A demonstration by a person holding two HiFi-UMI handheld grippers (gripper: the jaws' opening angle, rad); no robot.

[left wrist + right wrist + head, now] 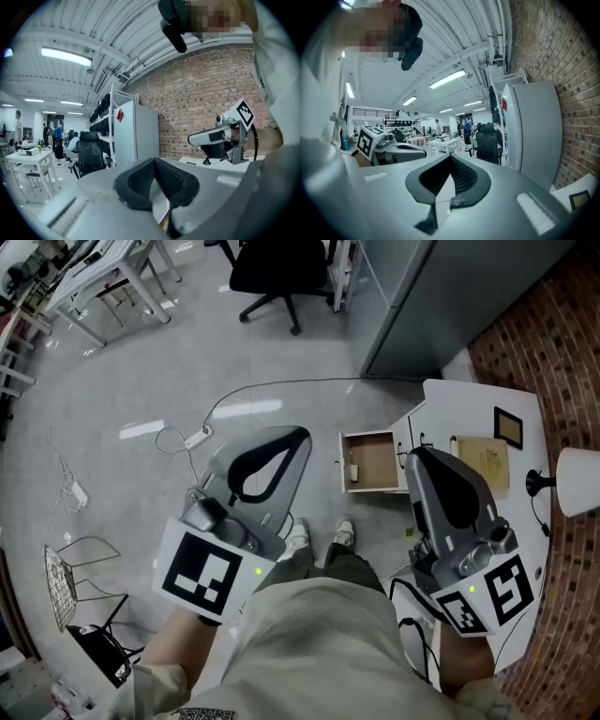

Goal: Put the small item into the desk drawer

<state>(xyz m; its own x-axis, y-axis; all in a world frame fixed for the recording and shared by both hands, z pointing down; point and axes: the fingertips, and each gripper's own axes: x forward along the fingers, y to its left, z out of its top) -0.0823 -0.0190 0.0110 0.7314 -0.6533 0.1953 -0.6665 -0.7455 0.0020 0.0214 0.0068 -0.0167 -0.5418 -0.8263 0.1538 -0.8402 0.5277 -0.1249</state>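
both tongs are clenched tip to tip with nothing between their ribbed black pads: the grey left gripper at the centre of the head view over the floor, the grey right gripper right of centre at the edge of the white desk. the small item, too small to make out, lies inside the open wood-lined desk drawer, near its left wall.
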